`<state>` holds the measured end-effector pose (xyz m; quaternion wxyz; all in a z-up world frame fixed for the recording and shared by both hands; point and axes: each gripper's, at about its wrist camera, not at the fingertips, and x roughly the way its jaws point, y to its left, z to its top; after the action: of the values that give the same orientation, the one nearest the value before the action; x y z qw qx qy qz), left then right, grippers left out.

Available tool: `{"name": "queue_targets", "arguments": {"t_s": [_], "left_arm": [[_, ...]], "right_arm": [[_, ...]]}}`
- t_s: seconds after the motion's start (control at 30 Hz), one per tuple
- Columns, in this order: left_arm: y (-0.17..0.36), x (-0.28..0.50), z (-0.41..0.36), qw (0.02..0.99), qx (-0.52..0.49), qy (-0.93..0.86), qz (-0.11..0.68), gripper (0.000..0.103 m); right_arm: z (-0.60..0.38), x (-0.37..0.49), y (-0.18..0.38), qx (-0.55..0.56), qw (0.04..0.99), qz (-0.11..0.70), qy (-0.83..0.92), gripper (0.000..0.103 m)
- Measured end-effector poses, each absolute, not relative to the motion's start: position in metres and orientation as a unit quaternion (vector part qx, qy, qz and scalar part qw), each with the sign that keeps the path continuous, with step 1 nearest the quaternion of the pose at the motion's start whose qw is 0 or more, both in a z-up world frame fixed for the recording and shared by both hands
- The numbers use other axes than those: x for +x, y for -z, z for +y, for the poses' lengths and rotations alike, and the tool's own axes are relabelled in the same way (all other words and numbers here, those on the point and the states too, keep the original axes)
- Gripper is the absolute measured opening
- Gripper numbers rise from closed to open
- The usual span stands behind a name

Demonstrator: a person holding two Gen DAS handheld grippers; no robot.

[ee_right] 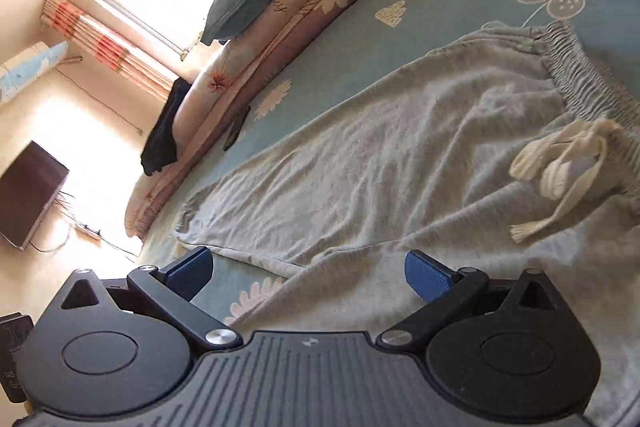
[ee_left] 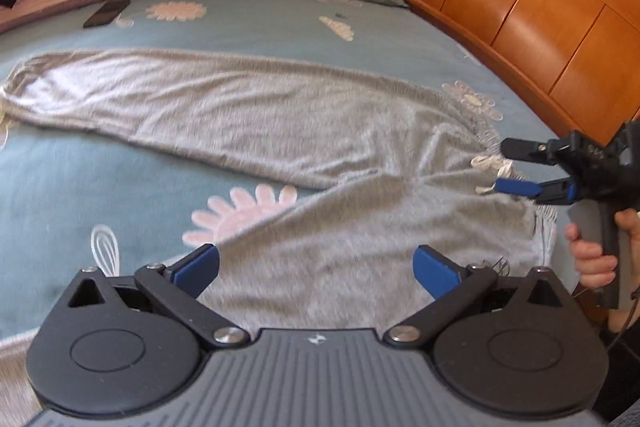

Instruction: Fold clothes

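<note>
While the left gripper (ee_left: 316,263) hovers with its two blue-padded fingers (ee_left: 200,265) spread wide and holding nothing, one pair of grey sweatpants (ee_left: 248,115) lies flat on the floral bedsheet (ee_left: 60,187) below, legs splayed and running leftward from the waistband (ee_left: 486,135) near the wooden headboard (ee_left: 520,7). At that waistband the right gripper (ee_left: 500,167) hangs partly open beside the drawstring.

From the right wrist view, the right gripper (ee_right: 308,271) shows two fingers wide apart, empty, above the sweatpants (ee_right: 360,167); the white drawstring (ee_right: 568,163) lies knotted by the elastic waistband (ee_right: 580,75).
</note>
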<state>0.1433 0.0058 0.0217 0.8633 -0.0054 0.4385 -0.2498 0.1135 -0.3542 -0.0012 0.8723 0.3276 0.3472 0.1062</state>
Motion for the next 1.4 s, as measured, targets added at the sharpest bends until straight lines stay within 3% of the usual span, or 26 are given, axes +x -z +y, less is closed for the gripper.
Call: {"name": "queue_targets", "arguments": {"t_s": [0.37,0.6,0.7,0.83,0.97,1.2,1.4], "left_arm": [[0.044,0.064,-0.041,0.86,0.087,0.279,0.418,0.102],[0.052,0.025,-0.03,0.849,0.123,0.28,0.43,0.102],[0.035,0.023,-0.025,0.863,0.105,0.285,0.404,0.102],[0.032,0.038,-0.042,0.864,0.084,0.321,0.378,0.102],[0.058,0.054,-0.051,0.846,0.07,0.302,0.433,0.102],[0.045,0.015,0.008,0.842,0.038,0.297,0.448,0.102],[0.03,0.032,0.057,0.88,-0.002,0.197,0.432,0.102]], "right_arm": [[-0.291,0.071,0.071,0.024,0.91,0.412,0.044,0.103],[-0.301,0.063,0.067,0.021,0.904,0.427,0.023,0.103],[-0.301,0.067,0.055,0.027,0.891,0.453,0.028,0.103],[-0.291,0.058,0.038,0.071,0.902,0.426,-0.006,0.103],[-0.279,0.042,0.029,0.062,0.905,0.421,-0.019,0.103],[-0.298,0.001,0.022,0.078,0.902,0.424,-0.021,0.103],[-0.264,0.008,0.033,0.039,0.913,0.403,-0.043,0.103]]}}
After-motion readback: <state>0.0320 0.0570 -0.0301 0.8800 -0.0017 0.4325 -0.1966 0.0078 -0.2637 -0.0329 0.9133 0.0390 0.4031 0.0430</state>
